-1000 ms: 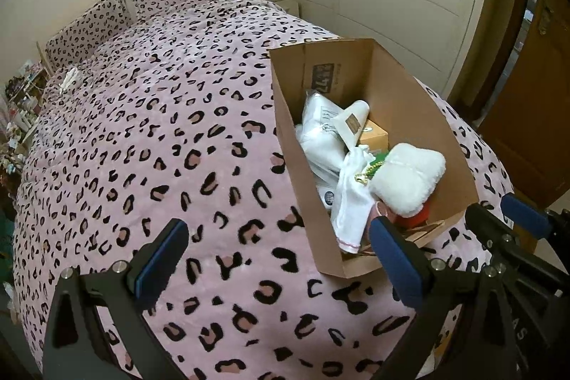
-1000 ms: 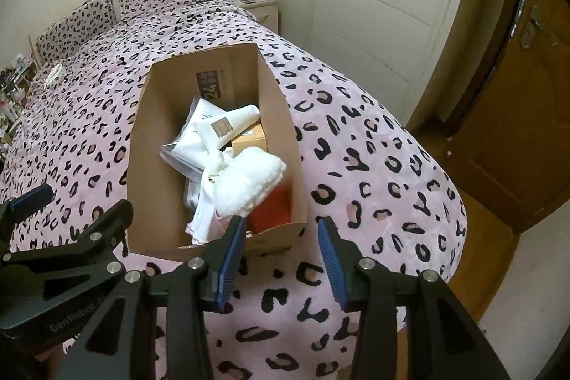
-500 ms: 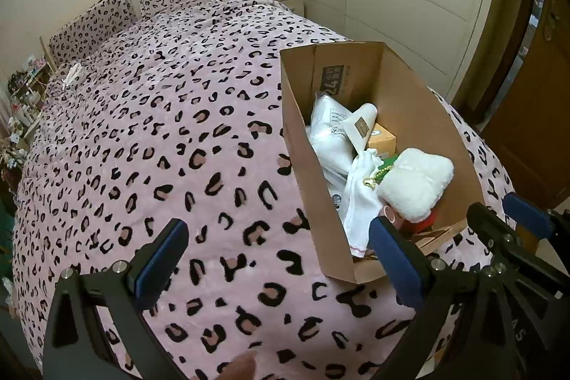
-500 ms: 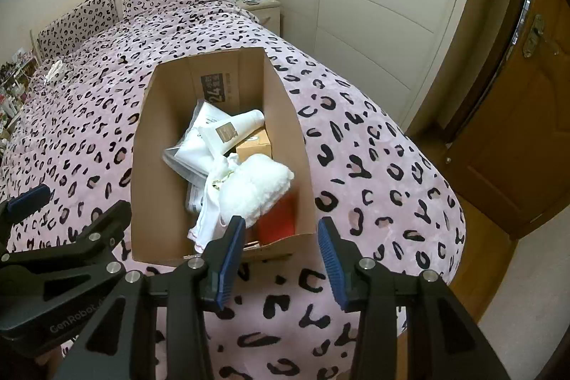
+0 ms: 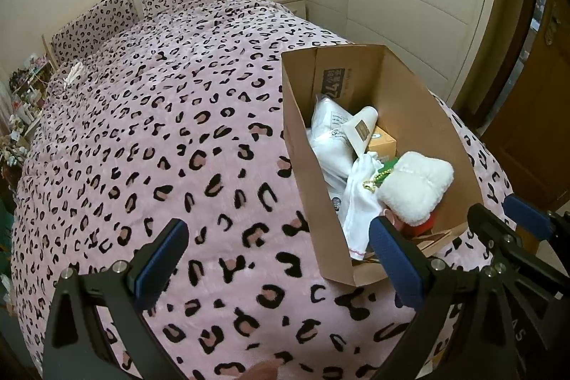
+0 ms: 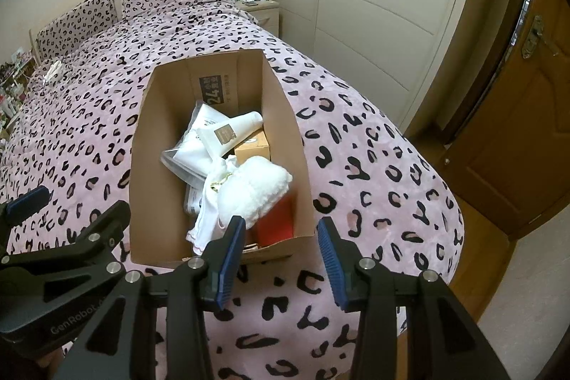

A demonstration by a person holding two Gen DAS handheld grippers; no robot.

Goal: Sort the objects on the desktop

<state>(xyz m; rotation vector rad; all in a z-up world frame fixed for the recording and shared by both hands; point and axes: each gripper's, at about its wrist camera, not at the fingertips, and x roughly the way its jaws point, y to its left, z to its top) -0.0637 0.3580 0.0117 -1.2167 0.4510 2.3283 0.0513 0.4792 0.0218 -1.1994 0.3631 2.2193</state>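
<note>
A leopard-print bed [image 5: 149,145] carries a cardboard box [image 6: 149,145]; left tool [image 5: 276,251] and right tool [image 6: 281,250] both gape, empty.

Soft, even indoor light, faint shadows, sharp centre; fisheye bends and perhaps darkens the corners.

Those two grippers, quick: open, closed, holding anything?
Left gripper: open, empty.
Right gripper: open, empty, just short of the cardboard box.

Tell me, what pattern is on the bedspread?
Pink with black leopard spots on the bedspread; the left wrist view shows it best.
</note>
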